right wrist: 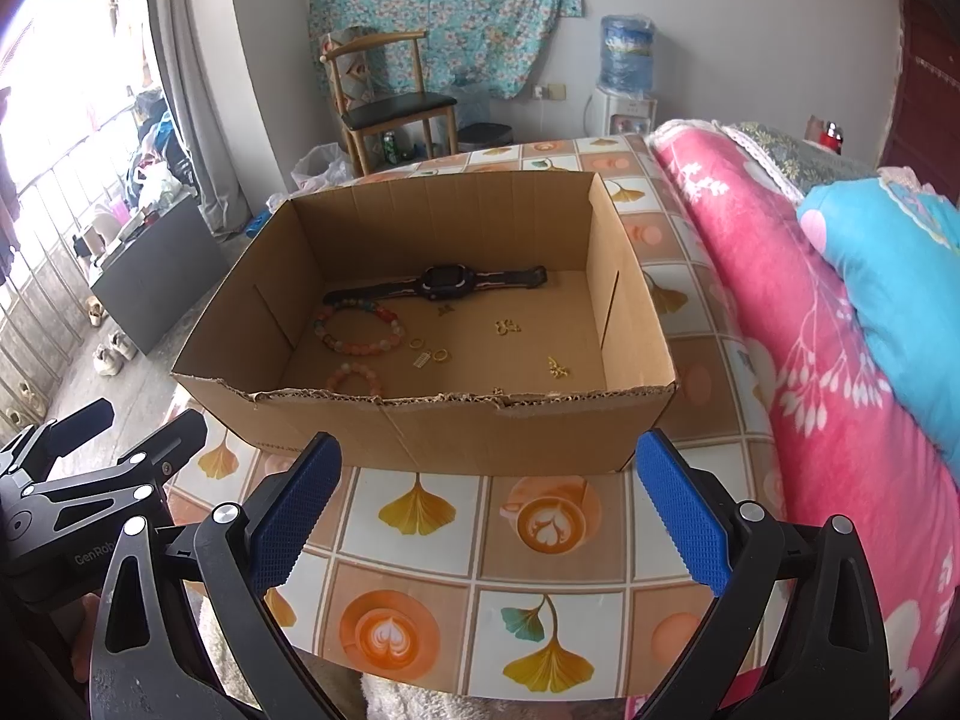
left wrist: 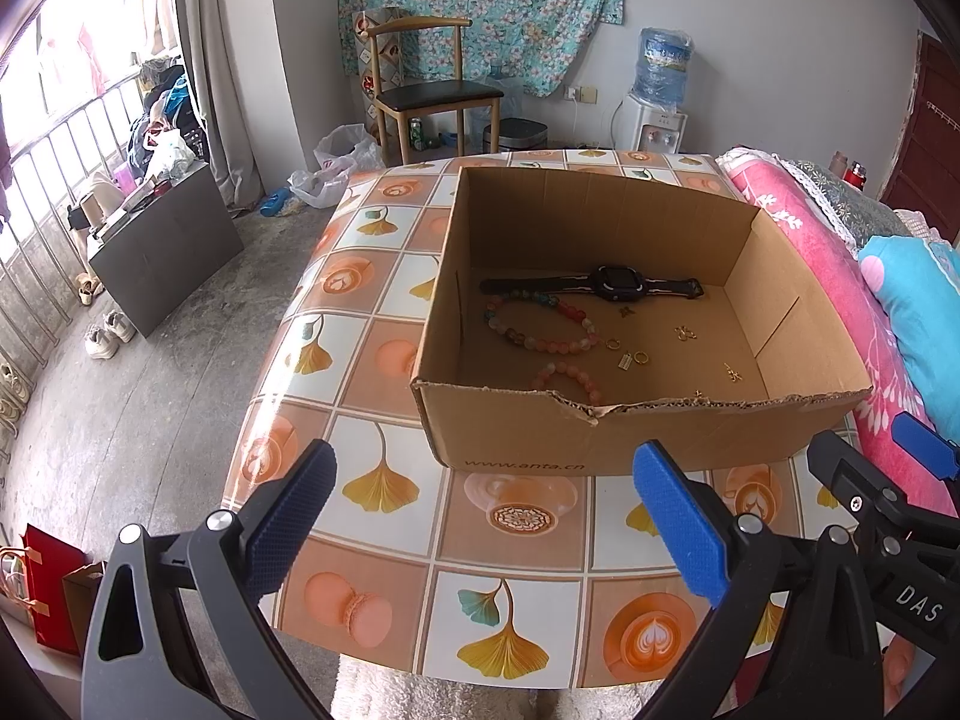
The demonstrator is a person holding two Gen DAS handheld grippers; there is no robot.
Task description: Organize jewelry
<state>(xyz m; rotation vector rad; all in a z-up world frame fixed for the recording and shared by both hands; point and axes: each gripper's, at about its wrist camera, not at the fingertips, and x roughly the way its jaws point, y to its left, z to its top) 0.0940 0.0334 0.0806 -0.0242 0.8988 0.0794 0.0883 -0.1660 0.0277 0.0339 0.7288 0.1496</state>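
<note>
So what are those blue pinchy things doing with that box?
A person is holding a gripper in each hand to tidy jewelry. The left gripper and right gripper are both open and empty, hovering over the table in front of the cardboard box. Inside the box lie a black watch, two bead bracelets and some small gold pieces. Nothing is picked up yet.

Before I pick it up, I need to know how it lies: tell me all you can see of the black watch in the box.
The black watch lies flat on the floor of the cardboard box, near the far wall, strap stretched straight to both sides. Its case is dark and squarish with pale trim, the strap dark with lighter markings, likely rubber or plastic. The screen looks dark. Its left strap end lies close to the multicoloured bead bracelet; contact is unclear. Neither tool touches it.
</note>
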